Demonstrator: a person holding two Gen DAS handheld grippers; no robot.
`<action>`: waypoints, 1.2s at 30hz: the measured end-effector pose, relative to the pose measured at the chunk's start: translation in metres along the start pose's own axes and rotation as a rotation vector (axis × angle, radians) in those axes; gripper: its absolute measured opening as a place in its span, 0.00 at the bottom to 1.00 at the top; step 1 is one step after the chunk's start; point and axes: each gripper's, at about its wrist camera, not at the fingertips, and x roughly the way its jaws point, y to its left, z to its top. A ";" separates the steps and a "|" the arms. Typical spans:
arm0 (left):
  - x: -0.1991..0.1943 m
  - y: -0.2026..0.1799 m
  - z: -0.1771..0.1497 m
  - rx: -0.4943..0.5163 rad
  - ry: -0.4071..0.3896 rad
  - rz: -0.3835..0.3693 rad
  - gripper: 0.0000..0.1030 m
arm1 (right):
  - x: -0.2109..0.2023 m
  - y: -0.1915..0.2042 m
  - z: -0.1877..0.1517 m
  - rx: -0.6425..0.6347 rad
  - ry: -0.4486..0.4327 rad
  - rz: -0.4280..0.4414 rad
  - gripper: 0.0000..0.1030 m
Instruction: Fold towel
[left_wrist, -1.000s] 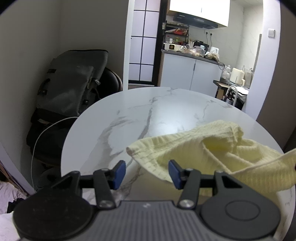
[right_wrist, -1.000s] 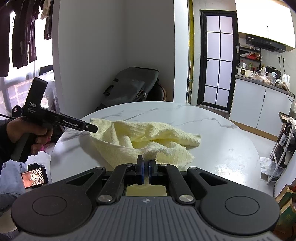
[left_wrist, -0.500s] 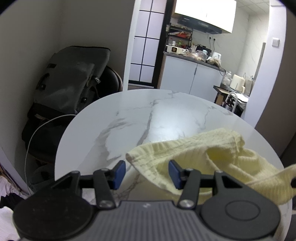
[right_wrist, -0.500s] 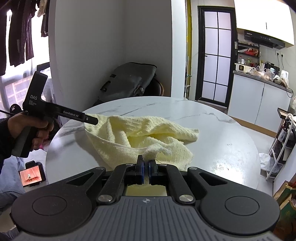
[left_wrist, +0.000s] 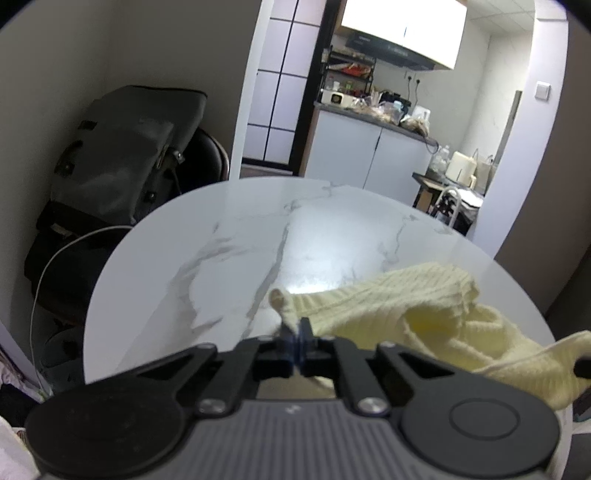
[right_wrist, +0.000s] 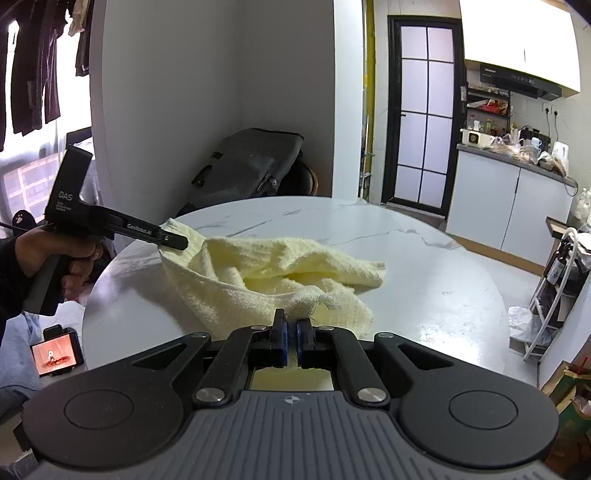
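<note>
Tools, left tool (left_wrist: 297, 334) and right tool (right_wrist: 291, 328), each pinch towel (right_wrist: 266, 273) corners.

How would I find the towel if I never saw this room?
Look for the round white marble table by the kitchen door. The towel lies crumpled on its near side, pinched by both grippers. It is pale yellow, soft and waffle-textured, the only thing on the table.

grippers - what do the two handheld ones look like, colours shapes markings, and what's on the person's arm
Both grippers, left and right, are matte black: ribbed grey top, two round discs, angular linkage arms with silver screws, blue pads. Seen from the side, the left one has a pistol handle, a boxy rear block printed DAS in white and more white lettering along its bar. The hand shows a dark sleeve.
</note>
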 end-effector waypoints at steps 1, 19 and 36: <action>-0.002 0.000 0.001 0.002 -0.007 -0.001 0.03 | -0.001 0.000 0.001 -0.001 -0.006 -0.004 0.05; -0.057 -0.030 0.051 0.039 -0.201 -0.055 0.03 | -0.028 0.004 0.045 -0.049 -0.142 -0.102 0.05; -0.115 -0.043 0.088 0.067 -0.366 -0.076 0.03 | -0.062 0.017 0.096 -0.123 -0.275 -0.167 0.05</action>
